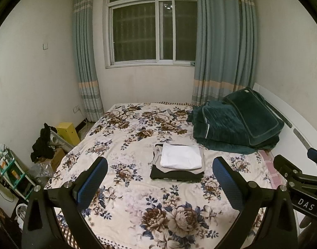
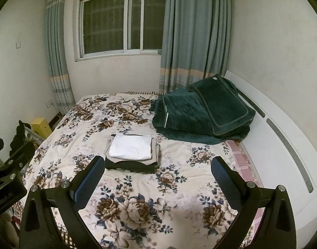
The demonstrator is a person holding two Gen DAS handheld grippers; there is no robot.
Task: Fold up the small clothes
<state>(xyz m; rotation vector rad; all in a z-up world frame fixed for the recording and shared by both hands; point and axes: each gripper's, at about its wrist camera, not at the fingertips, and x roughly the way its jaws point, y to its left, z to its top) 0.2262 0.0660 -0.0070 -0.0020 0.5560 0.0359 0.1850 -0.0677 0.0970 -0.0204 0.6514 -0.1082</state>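
Left gripper (image 1: 159, 171) black with blue padded fingers, spread wide, holding nothing, hovering over the floral bedspread (image 1: 127, 197). Neat stack of folded small clothes (image 1: 178, 162), white piece on top of grey and black ones, sits mid-bed, apart from both tools, with a dark green quilted blanket pile (image 1: 237, 122) behind right. Right gripper (image 2: 157, 169) likewise spread, empty, stack ahead on its left. Stack looks done; nothing unfolded in view on the bed, so probably fetch another item and lay it flat beside, without nudging the stack. Readable: "DAS" on right tool's body; partial "Robot.AI" on left's.

Folded clothes stack (image 1: 177, 162) (image 2: 132, 153), white on top.
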